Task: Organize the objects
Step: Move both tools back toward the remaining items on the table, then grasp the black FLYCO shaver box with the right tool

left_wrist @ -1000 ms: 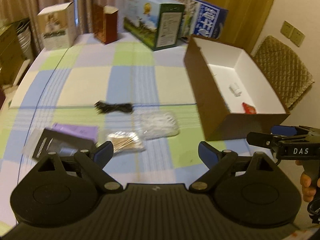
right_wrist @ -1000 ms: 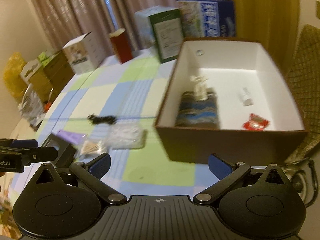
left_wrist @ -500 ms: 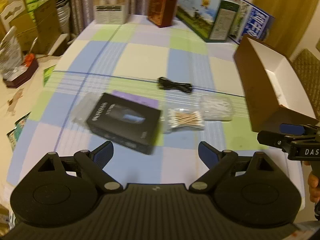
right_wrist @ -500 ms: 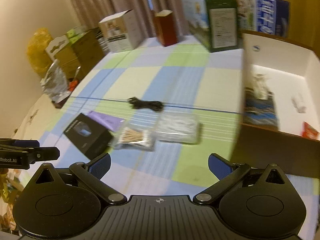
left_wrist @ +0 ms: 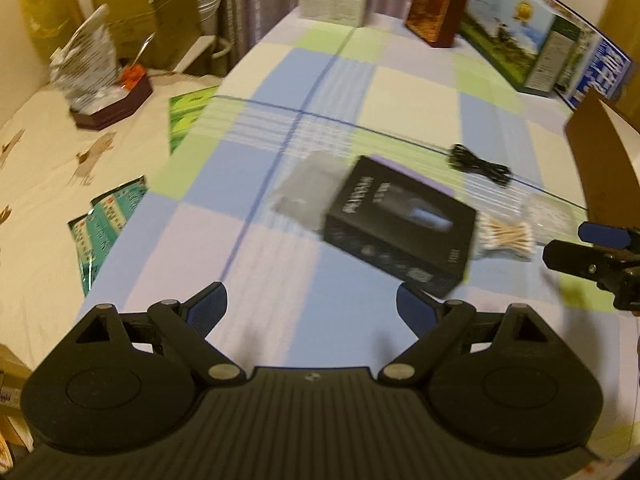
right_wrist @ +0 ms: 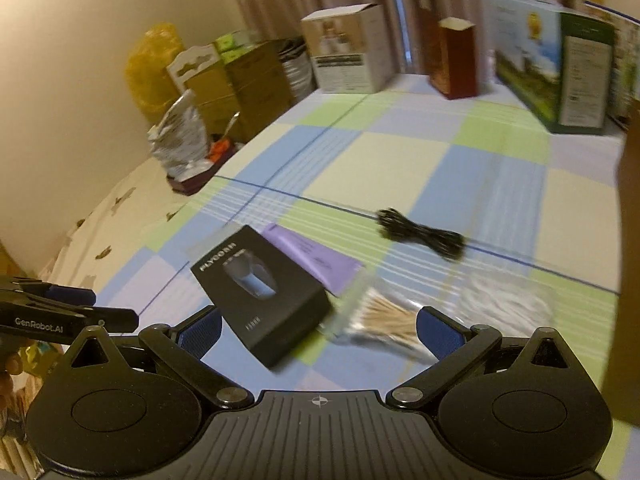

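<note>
Two tools hang over a worktop (left_wrist: 408, 92) covered by a checked cloth of blue, green and cream squares. At the far edge stand the biggest things: a green-and-white carton (right_wrist: 560, 64), a white carton (right_wrist: 348, 48) and a dark red box (right_wrist: 456, 60), all upright. A brown cardboard box (left_wrist: 600, 168) with a white inside sits at the right edge; only one wall of it shows. Nearer lies a black product box (right_wrist: 260, 292), flat on the cloth, resting partly on a purple leaflet (right_wrist: 312, 256). Just beside its right end lies a clear packet of wooden cotton swabs (left_wrist: 506, 236), and beyond that another clear packet with pale contents (right_wrist: 508, 300), blurred. A coiled black cable (right_wrist: 420, 234) lies farther back, apart from the rest. The left tool (left_wrist: 310, 308) has its jaws spread wide with only bare cloth between them, the black box just past its right finger. The right tool (right_wrist: 318, 328) is likewise spread wide, empty, with the black box's near corner and the swab packet lying under the gap between its fingers.
</note>
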`<state>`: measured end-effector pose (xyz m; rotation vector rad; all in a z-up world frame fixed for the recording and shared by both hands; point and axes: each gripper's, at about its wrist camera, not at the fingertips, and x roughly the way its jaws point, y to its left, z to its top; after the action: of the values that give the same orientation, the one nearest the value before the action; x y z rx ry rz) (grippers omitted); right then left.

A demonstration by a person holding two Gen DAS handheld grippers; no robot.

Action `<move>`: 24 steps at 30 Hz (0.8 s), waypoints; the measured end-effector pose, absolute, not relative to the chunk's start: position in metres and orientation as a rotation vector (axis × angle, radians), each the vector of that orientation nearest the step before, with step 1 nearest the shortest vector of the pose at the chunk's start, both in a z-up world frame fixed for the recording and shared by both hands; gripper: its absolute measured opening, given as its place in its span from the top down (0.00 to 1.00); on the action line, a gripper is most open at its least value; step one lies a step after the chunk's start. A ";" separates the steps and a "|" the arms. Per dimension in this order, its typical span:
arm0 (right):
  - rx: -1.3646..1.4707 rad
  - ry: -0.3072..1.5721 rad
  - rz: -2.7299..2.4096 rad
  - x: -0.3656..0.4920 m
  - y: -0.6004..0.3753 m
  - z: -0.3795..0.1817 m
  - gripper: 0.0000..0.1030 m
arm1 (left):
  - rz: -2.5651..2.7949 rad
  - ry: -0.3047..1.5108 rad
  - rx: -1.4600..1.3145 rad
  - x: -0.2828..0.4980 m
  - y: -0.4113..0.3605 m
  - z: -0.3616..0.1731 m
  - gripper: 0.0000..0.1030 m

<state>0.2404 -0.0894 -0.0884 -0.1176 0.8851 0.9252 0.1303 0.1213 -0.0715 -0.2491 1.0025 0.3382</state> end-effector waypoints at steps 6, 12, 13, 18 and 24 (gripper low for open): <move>-0.156 0.900 0.995 0.250 -0.053 -0.108 0.02 | 0.386 1.013 -0.277 0.122 0.152 -0.081 0.13; -0.205 0.916 1.086 0.259 -0.026 -0.133 0.02 | 0.443 1.025 -0.302 0.112 0.179 -0.089 0.13; -0.211 0.918 1.093 0.261 -0.023 -0.136 0.02 | 0.453 1.028 -0.306 0.110 0.183 -0.090 0.13; -0.251 0.913 1.153 0.265 -0.013 -0.146 0.02 | 0.484 1.040 -0.315 0.101 0.199 -0.094 0.13; -0.440 0.837 1.154 0.238 -0.007 -0.155 0.17 | 0.498 1.054 -0.320 0.099 0.208 -0.099 0.13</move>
<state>0.2384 -0.0067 -0.1553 -0.4396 0.8371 1.1539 0.0987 0.2079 -0.0994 -0.3205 1.0540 0.4978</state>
